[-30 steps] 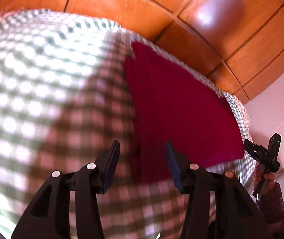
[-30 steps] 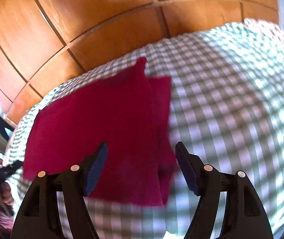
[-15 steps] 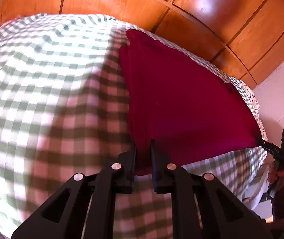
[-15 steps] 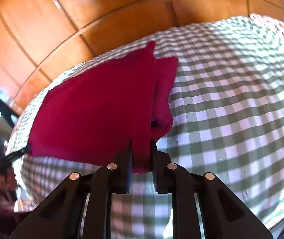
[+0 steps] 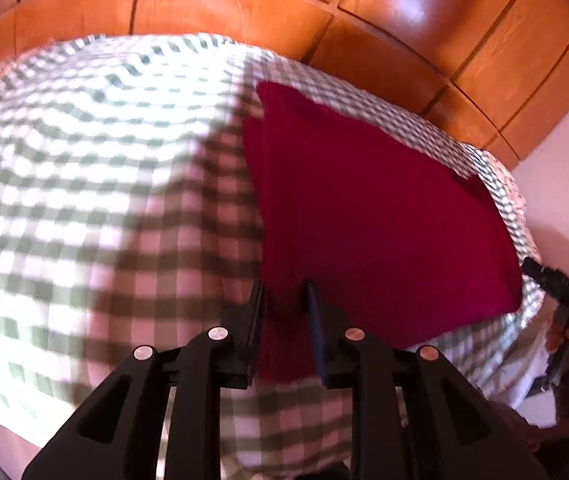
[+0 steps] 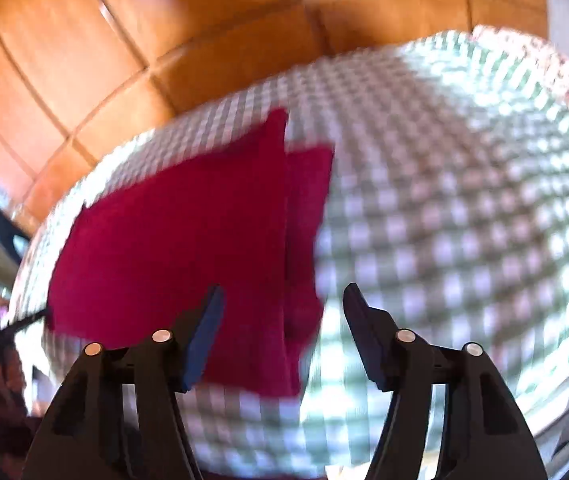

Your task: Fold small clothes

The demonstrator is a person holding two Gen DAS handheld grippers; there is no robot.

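Red garment [image 5: 364,216] lay flat on the green-and-white checked cloth [image 5: 84,184] covering the bed, already folded into a rough rectangle with a narrower layer showing along one side. Long axis ran from the near edge away toward the wooden panelling [image 5: 244,4].

Left gripper [image 5: 284,320] sat at the garment's near corner, jaws narrow and opening, red fabric between them; whether the pads still pressed it, not certain — a gap showed on one side. Right gripper [image 6: 282,332] stood wide and opening at the other near corner, cloth lying between the jaws but clear of both pads.

Both tongs pointed along the garment's length, each at its own corner, neither clearly nearer. Judged that the coming move turns on that shared near edge.

Person's hand [image 5: 568,340] visible at frame edge. No brands, labels or legible writing seen.
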